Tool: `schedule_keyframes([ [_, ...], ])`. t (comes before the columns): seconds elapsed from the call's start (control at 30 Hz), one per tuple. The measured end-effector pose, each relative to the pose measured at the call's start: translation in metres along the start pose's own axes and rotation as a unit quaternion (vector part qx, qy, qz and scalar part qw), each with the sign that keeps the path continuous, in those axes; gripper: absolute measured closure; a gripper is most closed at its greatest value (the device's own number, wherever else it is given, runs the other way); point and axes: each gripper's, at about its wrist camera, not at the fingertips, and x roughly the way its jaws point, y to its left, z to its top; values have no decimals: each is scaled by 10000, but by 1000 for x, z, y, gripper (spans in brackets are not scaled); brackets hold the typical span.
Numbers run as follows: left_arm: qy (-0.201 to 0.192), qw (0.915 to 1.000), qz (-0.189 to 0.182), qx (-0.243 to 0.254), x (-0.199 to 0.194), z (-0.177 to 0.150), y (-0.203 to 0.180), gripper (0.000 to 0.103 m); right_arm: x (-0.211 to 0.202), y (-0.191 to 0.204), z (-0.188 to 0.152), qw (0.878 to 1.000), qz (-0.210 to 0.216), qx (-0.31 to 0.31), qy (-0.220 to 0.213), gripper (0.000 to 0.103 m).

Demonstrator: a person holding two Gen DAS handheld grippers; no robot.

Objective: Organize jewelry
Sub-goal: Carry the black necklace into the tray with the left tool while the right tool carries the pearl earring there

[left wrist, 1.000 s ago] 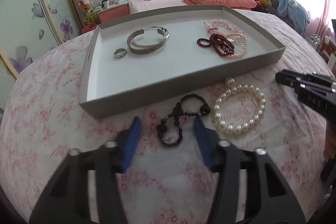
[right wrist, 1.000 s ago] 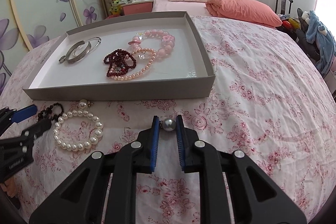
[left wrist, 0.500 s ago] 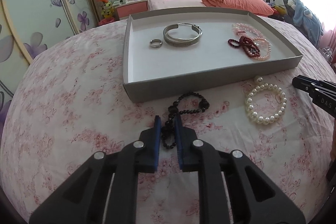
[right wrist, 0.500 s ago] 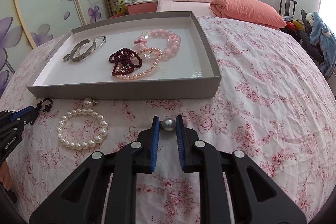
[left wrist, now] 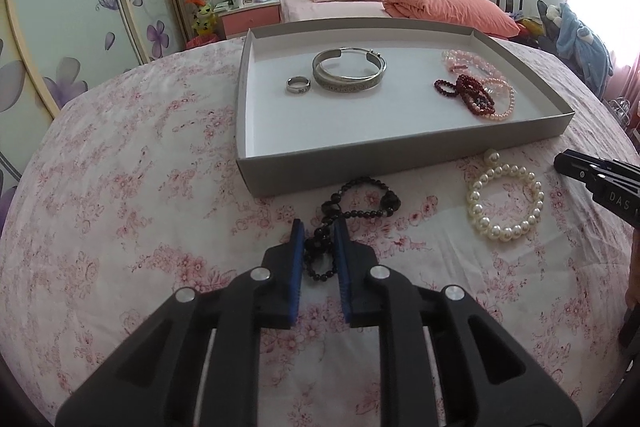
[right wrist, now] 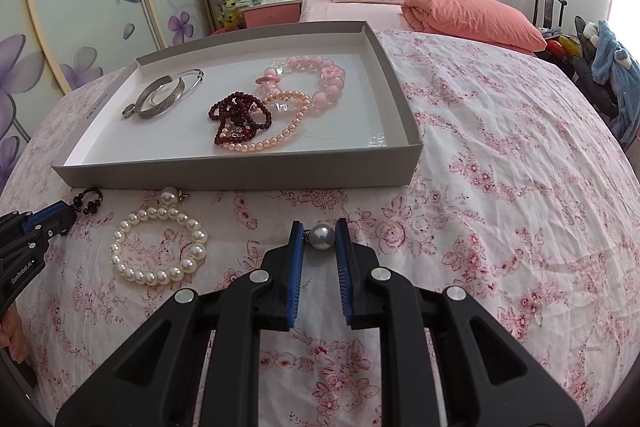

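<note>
A grey tray (left wrist: 400, 151) on the floral cloth holds a silver ring (left wrist: 298, 85), silver bangles (left wrist: 349, 75), a dark red bead bracelet (left wrist: 466, 93) and pink bead bracelets (left wrist: 472, 61). My left gripper (left wrist: 320, 233) is shut on a black bead bracelet (left wrist: 360, 203) lying in front of the tray. A white pearl bracelet (left wrist: 505, 201) lies to its right and shows in the right wrist view (right wrist: 160, 247). My right gripper (right wrist: 320, 233) is shut on a grey pearl piece (right wrist: 323, 235) above the cloth.
The tray's near wall (right wrist: 240, 177) stands just beyond both grippers. A bed with an orange pillow (right wrist: 472, 19) and a nightstand (right wrist: 272, 13) are behind. Wardrobe doors (left wrist: 80, 27) are at the left. A chair with blue cloth (right wrist: 608, 59) is at the right.
My left gripper went from open around the black bead bracelet to shut on it, and the view pulled back from the tray. The right gripper kept hold of the grey pearl piece.
</note>
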Motion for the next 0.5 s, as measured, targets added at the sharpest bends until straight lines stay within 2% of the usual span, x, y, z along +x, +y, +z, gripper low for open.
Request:
schedule_keyframes([
  [0.2,-32,10000,24,3,-2,0,1,91,-1,-2,0,10000,17,35,-31,86],
  [0.33,-37,9998,-129,-142,-6,-4,4,92,-10,-1,-3,9998,68,63,-182,86],
  [0.5,-256,9986,-320,-325,-23,-8,7,92,-28,4,-5,9986,204,78,-474,86],
])
